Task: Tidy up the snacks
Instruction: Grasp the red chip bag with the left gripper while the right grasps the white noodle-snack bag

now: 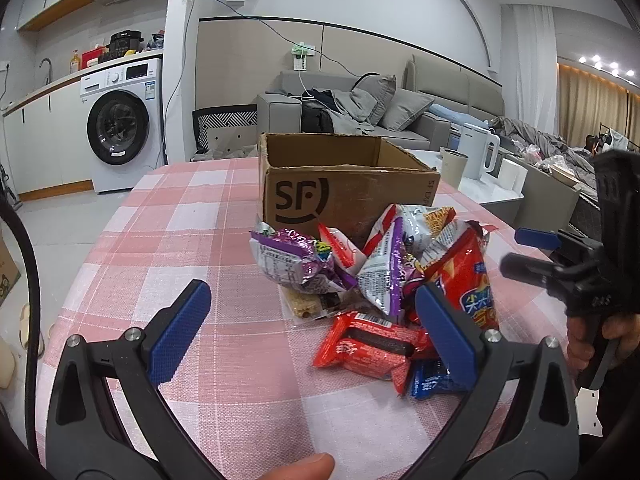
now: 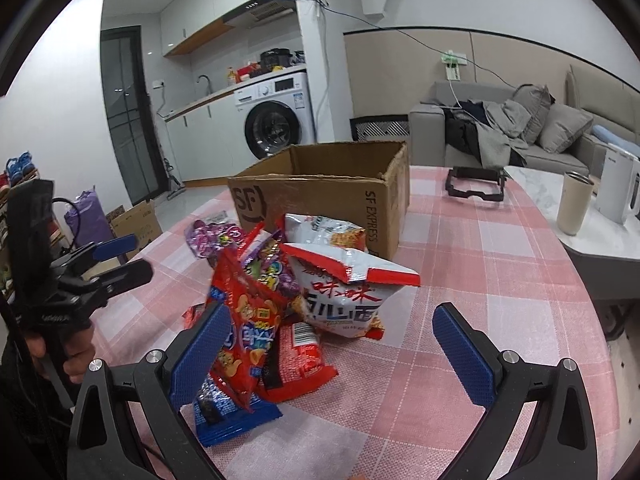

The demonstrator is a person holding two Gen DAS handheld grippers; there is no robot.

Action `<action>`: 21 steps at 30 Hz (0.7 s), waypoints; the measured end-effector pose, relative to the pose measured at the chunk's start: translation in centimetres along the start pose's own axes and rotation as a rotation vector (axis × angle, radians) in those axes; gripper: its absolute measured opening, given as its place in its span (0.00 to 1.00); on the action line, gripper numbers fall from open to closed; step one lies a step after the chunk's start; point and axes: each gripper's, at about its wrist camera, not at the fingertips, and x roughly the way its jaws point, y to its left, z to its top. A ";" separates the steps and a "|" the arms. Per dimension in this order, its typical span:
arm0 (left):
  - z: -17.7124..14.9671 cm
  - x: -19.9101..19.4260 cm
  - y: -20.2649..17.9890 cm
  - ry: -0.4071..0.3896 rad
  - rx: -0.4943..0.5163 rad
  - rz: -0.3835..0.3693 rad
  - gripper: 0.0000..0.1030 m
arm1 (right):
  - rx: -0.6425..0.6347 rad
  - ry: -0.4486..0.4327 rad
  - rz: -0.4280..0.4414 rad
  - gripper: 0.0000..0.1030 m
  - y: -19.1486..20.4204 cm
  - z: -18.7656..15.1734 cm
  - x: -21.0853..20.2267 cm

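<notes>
A pile of snack packets [image 1: 376, 280] lies on the pink checked tablecloth [image 1: 192, 240] in front of an open, empty-looking cardboard box [image 1: 344, 184]. The pile holds a purple bag [image 1: 292, 256], a tall red chip bag [image 1: 464, 272] and a flat red packet [image 1: 368, 348]. My left gripper [image 1: 312, 328] is open, hovering just short of the pile. In the right wrist view, my right gripper [image 2: 336, 348] is open around the near side of the pile [image 2: 280, 300], with the white-and-red bag [image 2: 344, 292] ahead and the box [image 2: 320, 196] behind. Neither holds anything.
A black frame [image 2: 474, 184] lies on the table right of the box. A beige cup [image 2: 574, 204] and a white kettle [image 2: 618, 184] stand on a side table to the right. The washing machine [image 1: 120, 124] and the sofa [image 1: 360, 116] are beyond the table.
</notes>
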 end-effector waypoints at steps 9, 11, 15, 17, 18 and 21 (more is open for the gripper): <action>0.1 1.6 -2.9 0.059 0.043 -0.066 0.99 | 0.068 0.072 -0.049 0.88 -1.6 0.8 2.2; 0.1 1.9 -3.6 0.064 0.052 -0.095 0.99 | 0.085 0.087 -0.042 0.88 -1.8 0.7 2.7; 0.1 2.4 -5.1 0.083 0.069 -0.159 0.99 | 0.116 0.111 -0.017 0.83 -1.9 0.8 3.9; 0.1 2.8 -5.8 0.095 0.084 -0.187 0.99 | 0.115 0.117 -0.020 0.81 -1.8 0.9 4.3; 0.0 3.0 -6.2 0.101 0.096 -0.187 0.98 | 0.115 0.119 -0.015 0.79 -1.8 1.0 4.6; -0.2 3.6 -7.3 0.127 0.129 -0.196 0.96 | 0.124 0.125 -0.010 0.74 -1.9 1.1 5.2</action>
